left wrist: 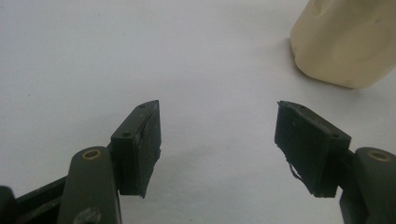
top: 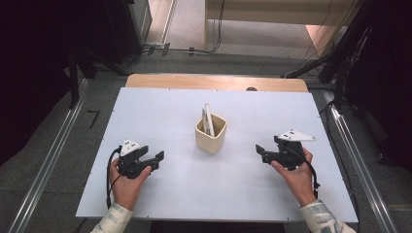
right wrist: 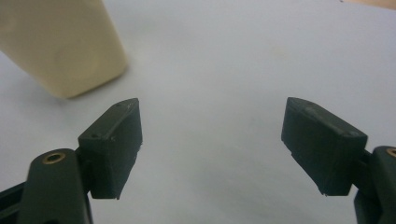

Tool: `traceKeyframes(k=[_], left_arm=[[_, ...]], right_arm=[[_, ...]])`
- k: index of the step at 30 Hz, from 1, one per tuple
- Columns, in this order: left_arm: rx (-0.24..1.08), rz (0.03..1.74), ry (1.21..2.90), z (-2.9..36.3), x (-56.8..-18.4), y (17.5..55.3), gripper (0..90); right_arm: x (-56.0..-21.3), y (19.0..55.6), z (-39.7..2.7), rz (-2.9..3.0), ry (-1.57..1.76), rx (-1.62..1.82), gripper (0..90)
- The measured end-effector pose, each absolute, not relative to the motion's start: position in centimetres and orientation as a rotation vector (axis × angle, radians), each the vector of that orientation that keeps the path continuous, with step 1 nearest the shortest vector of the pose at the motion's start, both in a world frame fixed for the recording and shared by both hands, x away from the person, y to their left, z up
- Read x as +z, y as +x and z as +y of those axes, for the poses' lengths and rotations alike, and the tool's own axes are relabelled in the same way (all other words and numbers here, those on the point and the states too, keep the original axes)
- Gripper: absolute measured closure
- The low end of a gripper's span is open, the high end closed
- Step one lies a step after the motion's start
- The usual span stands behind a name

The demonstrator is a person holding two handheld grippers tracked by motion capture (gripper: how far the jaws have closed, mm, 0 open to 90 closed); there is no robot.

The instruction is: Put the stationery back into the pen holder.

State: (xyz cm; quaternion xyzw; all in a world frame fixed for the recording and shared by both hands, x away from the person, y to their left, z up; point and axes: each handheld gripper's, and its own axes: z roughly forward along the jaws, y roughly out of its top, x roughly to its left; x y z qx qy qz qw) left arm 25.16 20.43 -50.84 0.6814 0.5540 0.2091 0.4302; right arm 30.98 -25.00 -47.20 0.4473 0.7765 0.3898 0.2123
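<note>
Cream square cup stands upright near the middle of your white desk, between your two hands and a little farther from you than either. White pens or markers stand in it, leaning together and poking above its rim; you cannot tell how many.

Your left claw rests low over the desk at the near left, well apart from the cup, and points across toward the middle. In the left gripper view its jaws stand spread with only bare desk between the pads, and the cup sits off at the upper right.

Your right claw hangs at the near right, pointing inward toward the cup, also apart from it. In the right gripper view its jaws stand wide, nothing between them, with the cup at the upper left.
</note>
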Motion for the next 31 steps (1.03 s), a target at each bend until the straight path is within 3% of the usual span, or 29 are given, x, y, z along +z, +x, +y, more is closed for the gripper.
traceKeyframes(k=[21,31], left_arm=[[0.527,1.424,1.681,21.2,-51.0,24.7,29.8],[0.534,1.473,1.654,22.6,-51.5,24.1,29.4]], right_arm=[[-49.2,28.9,-33.4,2.047,1.420,0.923,16.6],[-49.5,28.5,-35.3,2.012,1.472,0.907,16.0]])
